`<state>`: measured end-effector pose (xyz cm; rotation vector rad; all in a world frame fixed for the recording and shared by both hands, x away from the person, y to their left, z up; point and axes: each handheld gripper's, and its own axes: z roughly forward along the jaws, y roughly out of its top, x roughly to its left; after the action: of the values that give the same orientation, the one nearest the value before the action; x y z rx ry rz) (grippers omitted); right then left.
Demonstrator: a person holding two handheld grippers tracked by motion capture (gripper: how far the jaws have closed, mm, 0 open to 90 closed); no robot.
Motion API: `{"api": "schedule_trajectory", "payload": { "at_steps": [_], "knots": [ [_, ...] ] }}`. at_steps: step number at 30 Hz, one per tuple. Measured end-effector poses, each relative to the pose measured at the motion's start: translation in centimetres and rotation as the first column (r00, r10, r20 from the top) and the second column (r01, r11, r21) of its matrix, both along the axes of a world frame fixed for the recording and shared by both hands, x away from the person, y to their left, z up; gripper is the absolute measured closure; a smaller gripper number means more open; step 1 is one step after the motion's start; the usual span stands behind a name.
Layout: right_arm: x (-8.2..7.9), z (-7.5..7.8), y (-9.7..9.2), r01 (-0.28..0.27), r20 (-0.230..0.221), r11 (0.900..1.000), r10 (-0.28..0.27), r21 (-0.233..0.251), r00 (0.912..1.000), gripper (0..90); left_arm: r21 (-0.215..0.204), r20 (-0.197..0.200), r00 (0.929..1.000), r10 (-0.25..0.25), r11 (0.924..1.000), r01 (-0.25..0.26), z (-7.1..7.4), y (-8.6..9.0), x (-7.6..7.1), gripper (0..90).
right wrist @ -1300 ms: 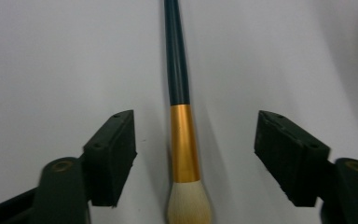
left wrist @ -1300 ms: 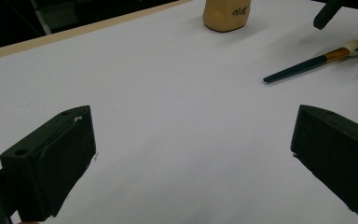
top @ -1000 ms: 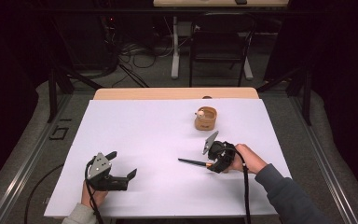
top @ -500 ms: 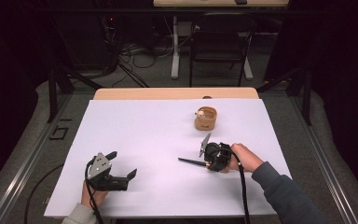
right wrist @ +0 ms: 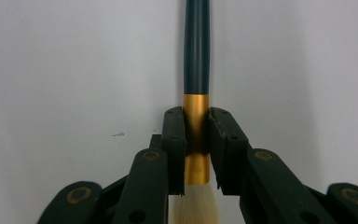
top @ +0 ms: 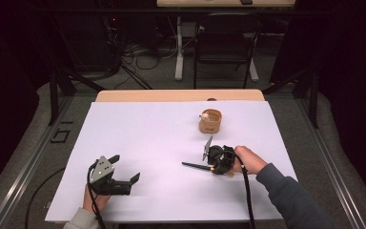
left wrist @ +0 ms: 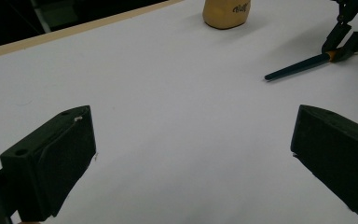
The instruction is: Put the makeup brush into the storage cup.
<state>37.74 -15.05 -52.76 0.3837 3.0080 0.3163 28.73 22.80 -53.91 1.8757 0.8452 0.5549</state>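
A brush with a dark handle (top: 191, 166), a gold ferrule and pale bristles lies on the white sheet. My right gripper (top: 213, 168) is shut on it. In the right gripper view both pads (right wrist: 175, 135) press the gold ferrule, the handle (right wrist: 196, 51) runs away from me, and my right gripper (right wrist: 196, 127) has just been closing on it. My left gripper (top: 125, 168) rests open at the front left, its jaws wide apart with nothing between them (left wrist: 191, 158). From there the brush (left wrist: 298, 65) and the right gripper (left wrist: 349, 39) show at the far right.
A small tan holder (top: 210, 121) stands at the back right of the sheet (top: 147, 129), also seen in the left gripper view (left wrist: 226, 11). A wooden table edge (top: 171, 95) runs along the back. A chair (top: 224, 43) and cables are on the floor beyond.
My right gripper has edged slightly left and closed onto the brush's ferrule. The left gripper has stayed where it was.
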Motion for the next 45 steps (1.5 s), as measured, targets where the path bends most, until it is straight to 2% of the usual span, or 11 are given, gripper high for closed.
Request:
{"api": "schedule_trajectory", "payload": {
  "at_steps": [6,9,15,19,28,33,34,39,40,41,45],
  "knots": [
    [-0.1,0.5,-0.1,0.012,0.012,0.9991,-0.013,0.041,0.9998,77.1,0.000,0.000,1.0000,0.001,1.0000,-0.001,0.0,0.0,0.0,0.0],
    [-0.1,0.6,-0.3,0.016,0.010,0.9995,-0.017,0.028,0.9998,77.1,0.001,0.000,1.0000,0.001,1.0000,-0.001,0.0,0.0,0.0,0.0],
    [-0.1,0.8,-0.6,0.030,0.016,0.9961,-0.032,0.083,0.9994,77.2,0.002,-0.003,1.0000,0.000,1.0000,0.000,0.0,0.0,0.0,0.0],
    [-0.3,1.2,-0.9,0.033,0.033,0.9949,-0.036,0.096,0.9988,77.2,0.006,-0.009,0.9999,-0.005,1.0000,0.005,0.0,0.0,0.0,0.0],
    [-0.9,2.0,-1.2,0.012,0.059,0.9961,-0.017,0.087,0.9981,77.2,0.043,-0.033,0.9967,-0.074,0.9963,0.075,0.5,-0.7,0.4,0.0],
    [-1.2,2.4,-1.0,-0.005,0.071,0.9964,-0.001,0.084,0.9975,77.2,0.081,-0.041,0.9927,-0.113,0.9899,0.116,0.7,-1.4,0.8,0.0],
    [-1.2,2.4,-1.0,-0.011,0.076,0.9964,0.004,0.084,0.9971,77.2,0.104,-0.046,0.9900,-0.134,0.9850,0.138,0.9,-1.7,0.9,0.0],
    [-1.3,2.9,-0.8,-0.024,0.078,0.9969,0.018,0.075,0.9968,77.2,0.150,-0.071,0.9790,-0.191,0.9683,0.200,1.7,-2.8,1.5,0.0],
    [-1.3,2.8,-0.7,-0.020,0.088,0.9960,0.012,0.087,0.9960,77.2,0.150,-0.071,0.9790,-0.191,0.9683,0.200,1.7,-2.8,1.5,0.0],
    [-1.4,2.9,-0.7,-0.025,0.089,0.9960,0.017,0.086,0.9959,77.2,0.159,-0.078,0.9744,-0.211,0.9622,0.221,1.9,-3.2,1.9,0.1],
    [-1.5,3.0,-0.7,-0.030,0.093,0.9966,0.022,0.077,0.9954,77.2,0.179,-0.091,0.9684,-0.232,0.9528,0.245,2.3,-3.8,2.3,1.4]
  ]
}}
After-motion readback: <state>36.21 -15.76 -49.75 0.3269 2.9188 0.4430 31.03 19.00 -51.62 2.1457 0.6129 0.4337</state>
